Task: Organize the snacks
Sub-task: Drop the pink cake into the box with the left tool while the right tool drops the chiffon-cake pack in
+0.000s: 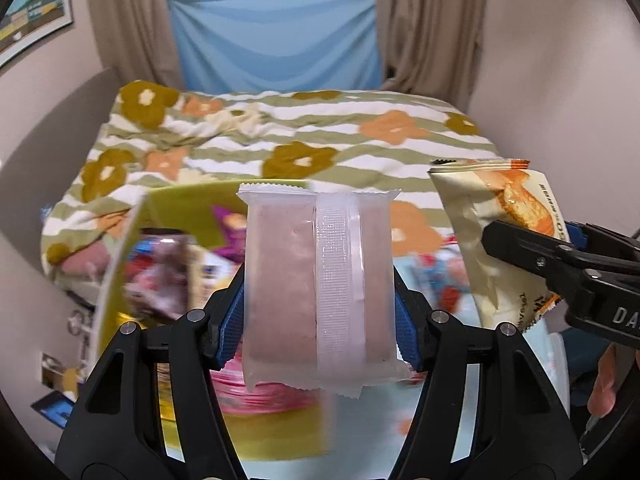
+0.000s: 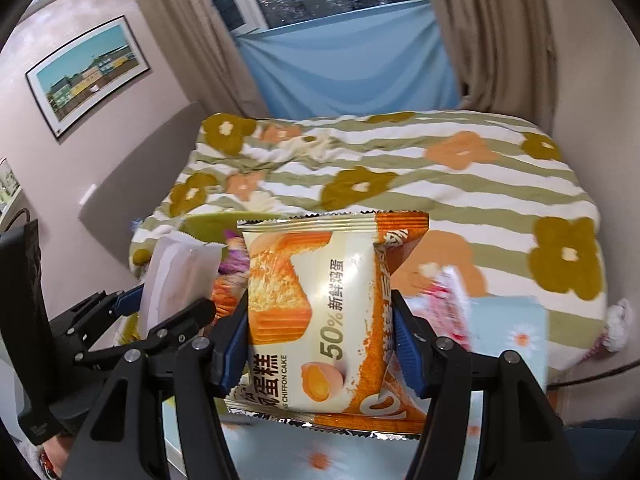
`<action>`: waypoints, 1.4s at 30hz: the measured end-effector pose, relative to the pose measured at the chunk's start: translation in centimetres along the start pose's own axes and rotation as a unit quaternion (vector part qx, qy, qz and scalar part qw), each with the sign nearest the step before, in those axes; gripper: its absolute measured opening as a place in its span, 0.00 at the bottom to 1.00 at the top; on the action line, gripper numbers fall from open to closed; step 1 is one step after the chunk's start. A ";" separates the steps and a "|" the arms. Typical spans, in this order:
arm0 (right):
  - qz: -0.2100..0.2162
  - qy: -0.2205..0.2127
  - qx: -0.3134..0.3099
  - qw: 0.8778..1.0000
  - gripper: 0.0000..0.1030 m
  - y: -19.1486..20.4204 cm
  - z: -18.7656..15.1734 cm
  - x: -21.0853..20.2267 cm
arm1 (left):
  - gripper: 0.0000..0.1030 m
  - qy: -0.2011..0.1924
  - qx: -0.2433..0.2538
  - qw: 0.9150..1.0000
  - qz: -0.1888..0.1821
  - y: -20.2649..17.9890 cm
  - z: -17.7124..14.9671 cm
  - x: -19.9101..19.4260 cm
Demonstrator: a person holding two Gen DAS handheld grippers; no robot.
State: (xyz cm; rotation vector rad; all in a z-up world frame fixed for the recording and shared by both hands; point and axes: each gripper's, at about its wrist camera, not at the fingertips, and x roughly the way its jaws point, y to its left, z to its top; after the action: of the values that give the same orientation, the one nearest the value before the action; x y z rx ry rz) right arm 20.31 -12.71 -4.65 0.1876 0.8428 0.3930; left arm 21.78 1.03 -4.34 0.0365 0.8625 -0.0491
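My left gripper [image 1: 320, 312] is shut on a clear-wrapped pinkish cake bar [image 1: 316, 288], held upright with its back seam facing the camera. My right gripper [image 2: 320, 344] is shut on an orange and white chiffon cake packet [image 2: 320, 308], also upright between the blue pads. Each gripper shows in the other's view: the right gripper [image 1: 560, 256] with its chiffon cake packet [image 1: 496, 216] at the right, the left gripper [image 2: 132, 312] with its cake bar [image 2: 180, 276] at the left. Below lies a blurred yellow-green box [image 1: 132, 248] with several colourful snack packs.
A bed with a striped floral blanket [image 1: 304, 136] fills the middle. Behind it hang a blue sheet [image 1: 276, 44] and beige curtains under a window. A framed picture [image 2: 88, 76] is on the left wall. A pale blue flowered cloth [image 2: 516, 336] lies below. A person's hand [image 1: 604, 384] shows at the right.
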 end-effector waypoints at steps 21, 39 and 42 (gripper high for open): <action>-0.038 0.031 0.022 0.999 0.56 8.4 -1.6 6.6 | 1.00 0.054 0.025 0.997 -0.039 10.6 -5.5 3.3; 0.009 0.065 -0.007 0.998 0.68 14.1 -0.3 13.2 | 1.00 0.055 -0.024 0.998 0.005 18.0 -6.0 2.5; 0.013 0.045 0.001 0.999 1.00 13.8 -0.6 13.0 | 1.00 0.058 -0.025 0.998 0.009 18.3 -6.5 2.7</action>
State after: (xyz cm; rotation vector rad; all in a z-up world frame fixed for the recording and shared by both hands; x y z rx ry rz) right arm 24.00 5.22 -9.58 0.1832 0.9307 0.4284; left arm 19.67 19.56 -10.33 -0.0001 0.9785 -0.0080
